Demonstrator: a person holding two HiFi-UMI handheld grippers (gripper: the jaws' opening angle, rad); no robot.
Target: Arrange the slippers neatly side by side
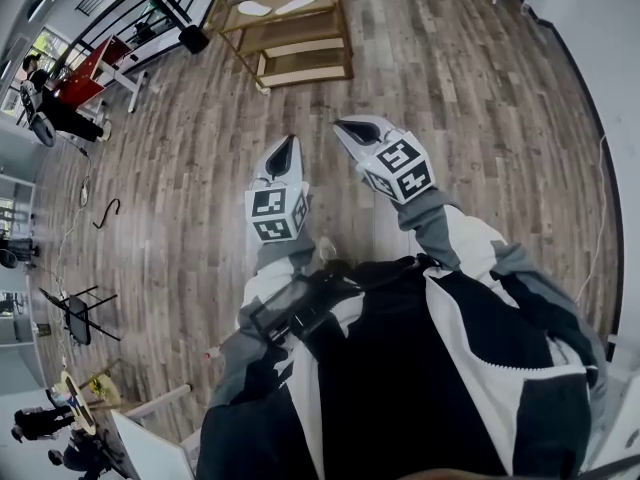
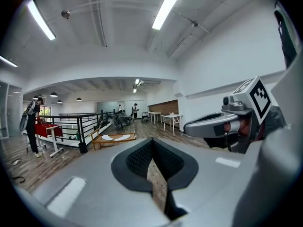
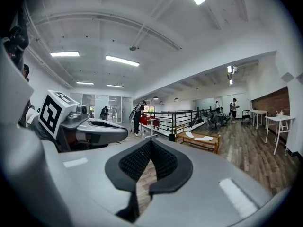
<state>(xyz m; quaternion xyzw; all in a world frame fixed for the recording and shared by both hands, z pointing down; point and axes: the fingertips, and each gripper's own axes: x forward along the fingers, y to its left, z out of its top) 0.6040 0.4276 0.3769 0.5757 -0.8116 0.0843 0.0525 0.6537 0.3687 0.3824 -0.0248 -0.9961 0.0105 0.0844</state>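
Two white slippers (image 1: 255, 8) (image 1: 300, 0) lie on top of a low wooden rack (image 1: 300, 48) far ahead on the wood floor. The left gripper view shows them small, as one slipper (image 2: 108, 137) beside the other slipper (image 2: 124, 137); in the right gripper view they appear again as the slippers (image 3: 189, 135) (image 3: 204, 138). My left gripper (image 1: 283, 153) and right gripper (image 1: 345, 128) hang side by side in the air, well short of the rack, pointing towards it. Both are shut with nothing between their jaws.
A black railing (image 2: 80, 124) runs left of the rack. A red table (image 1: 90, 68) with a person (image 1: 45, 108) stands at the far left. A black cable (image 1: 105, 211) lies on the floor. A white wall (image 1: 600, 28) borders the right side.
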